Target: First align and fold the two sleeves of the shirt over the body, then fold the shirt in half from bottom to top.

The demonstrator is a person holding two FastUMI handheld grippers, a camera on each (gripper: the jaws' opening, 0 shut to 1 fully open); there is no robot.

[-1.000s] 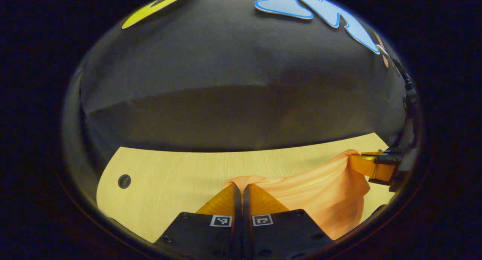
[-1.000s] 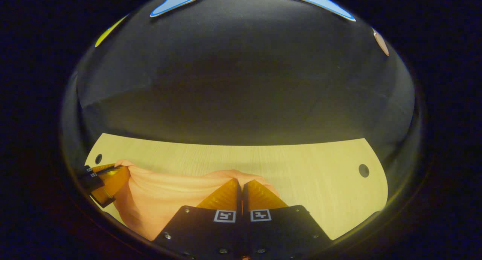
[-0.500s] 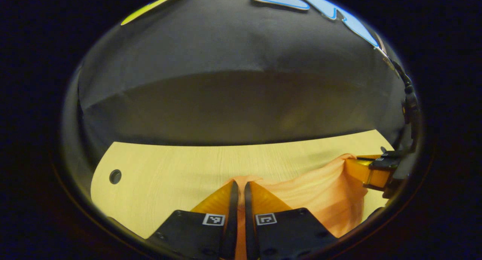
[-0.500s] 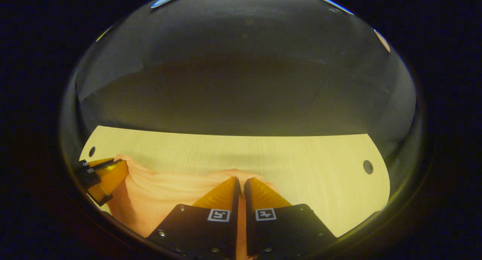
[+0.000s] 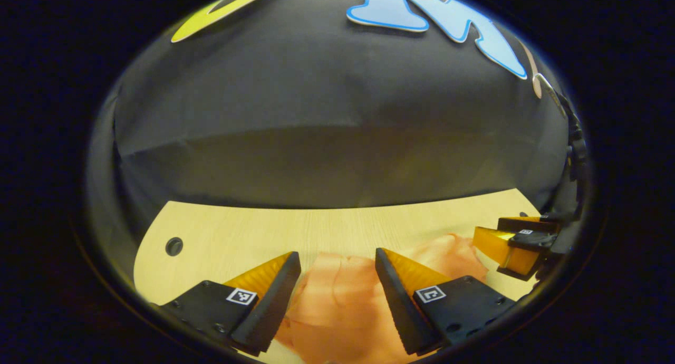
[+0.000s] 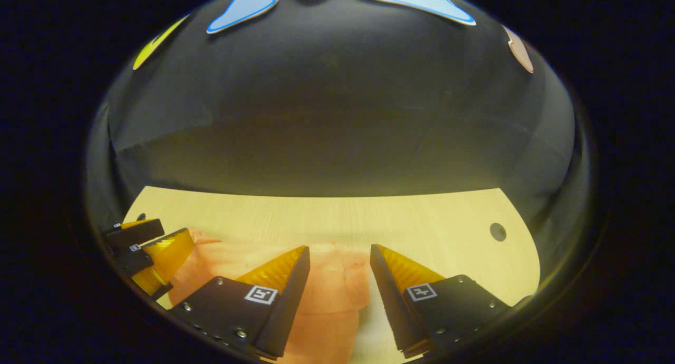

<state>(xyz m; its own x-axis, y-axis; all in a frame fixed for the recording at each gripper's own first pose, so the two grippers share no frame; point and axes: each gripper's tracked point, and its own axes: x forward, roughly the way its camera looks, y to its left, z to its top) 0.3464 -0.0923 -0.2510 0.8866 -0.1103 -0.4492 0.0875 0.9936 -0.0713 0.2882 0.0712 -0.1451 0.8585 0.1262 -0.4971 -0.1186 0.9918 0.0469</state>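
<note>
The orange shirt (image 5: 343, 300) lies bunched on the pale wooden table (image 5: 248, 232). My left gripper (image 5: 337, 256) stands open just above it, fingers wide apart with cloth between and below them but not pinched. In the left gripper view the right gripper (image 5: 488, 232) is at the far right edge, open beside the shirt's far end. In the right gripper view the shirt (image 6: 332, 285) lies under my open right gripper (image 6: 340, 250), and the left gripper (image 6: 158, 232) is at the far left, open next to the cloth.
The table (image 6: 432, 227) has a round cable hole near each end (image 5: 173, 246) (image 6: 497, 231). The booth's black cloth wall rises right behind the table's far edge. Bare wood stretches left of the shirt in the left gripper view and right of it in the right gripper view.
Both grippers were shut on the shirt's edge and held it up; both have opened. The cloth has dropped onto the table and lies slack.
</note>
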